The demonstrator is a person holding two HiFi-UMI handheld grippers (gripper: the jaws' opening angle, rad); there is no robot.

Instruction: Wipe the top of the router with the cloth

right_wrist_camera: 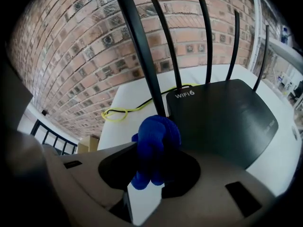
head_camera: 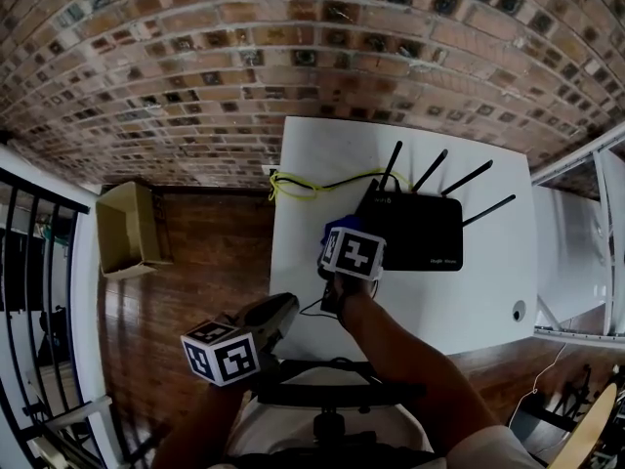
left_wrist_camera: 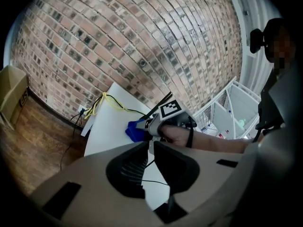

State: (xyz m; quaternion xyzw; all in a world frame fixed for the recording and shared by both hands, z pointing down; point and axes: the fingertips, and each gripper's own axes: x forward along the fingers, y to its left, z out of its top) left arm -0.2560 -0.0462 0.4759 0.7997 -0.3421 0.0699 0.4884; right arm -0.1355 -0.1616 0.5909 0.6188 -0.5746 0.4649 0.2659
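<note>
Cloth (right_wrist_camera: 154,145) of knobbly blue knit, bunched into a thick wad, sat clamped between the jaws of my right gripper (right_wrist_camera: 151,170), with a loose end hanging below the pads. It was held at the left end of the router (right_wrist_camera: 222,122), just in front of the nearest antenna (right_wrist_camera: 139,51).

The router, a flat slab of smooth matte black plastic, lay on the white table (head_camera: 469,301). Its long axis ran side to side along the rough brick wall (head_camera: 244,66). Its thin rod antennas rose from the back edge toward that wall, and white lettering marked its near left corner. A yellow cable (head_camera: 293,186) lay looped on the table behind it.

My left gripper (left_wrist_camera: 151,146) hung off the table's near left corner with its jaws all but together, gripping nothing.

From the head view, the marker cube (head_camera: 354,252) on my right gripper covered the jaw tips and the router's left end, leaving only a scrap of blue showing. No view showed whether the wad was actually pressing on the router's top.
</note>
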